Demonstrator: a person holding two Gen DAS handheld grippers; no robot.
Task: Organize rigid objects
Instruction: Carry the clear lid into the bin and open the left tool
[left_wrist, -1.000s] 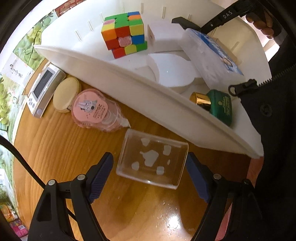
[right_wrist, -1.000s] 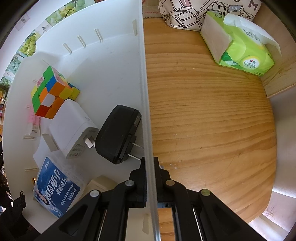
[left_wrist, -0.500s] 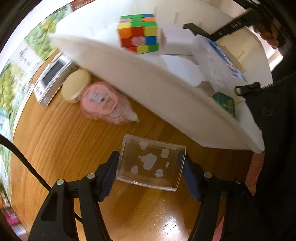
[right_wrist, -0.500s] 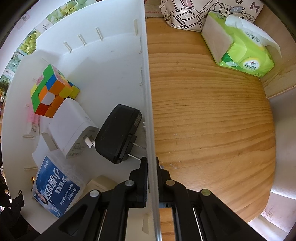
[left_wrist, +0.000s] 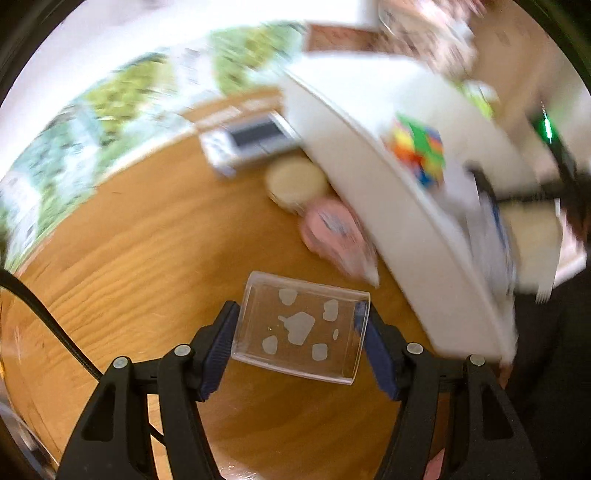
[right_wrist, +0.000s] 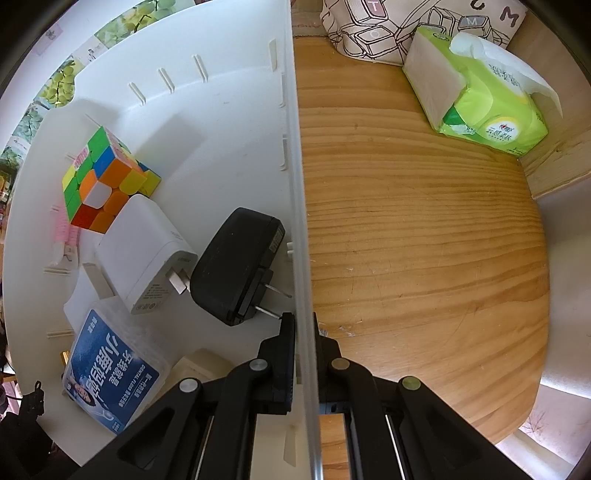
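Observation:
My left gripper (left_wrist: 299, 332) is shut on a clear plastic box (left_wrist: 301, 326) with white blotches, held above the wooden table (left_wrist: 147, 258). To its right stands the white bin (left_wrist: 399, 221), blurred, with the colour cube (left_wrist: 419, 155) inside. My right gripper (right_wrist: 303, 325) is shut on the bin's thin white wall (right_wrist: 293, 166). Inside the bin lie a colour cube (right_wrist: 101, 177), a white charger (right_wrist: 147, 254), a black plug adapter (right_wrist: 236, 266) and a blue-labelled floss box (right_wrist: 110, 380).
On the table beside the bin lie a pink-lidded container (left_wrist: 332, 229), a round cream lid (left_wrist: 297, 181) and a grey digital scale (left_wrist: 251, 140). Right of the bin are a green tissue pack (right_wrist: 480, 96) and a patterned cushion (right_wrist: 406, 22).
My left gripper closed on the clear box, lifted it off the table and rolled, so the bin swung to the right of its view. The right gripper kept still on the wall.

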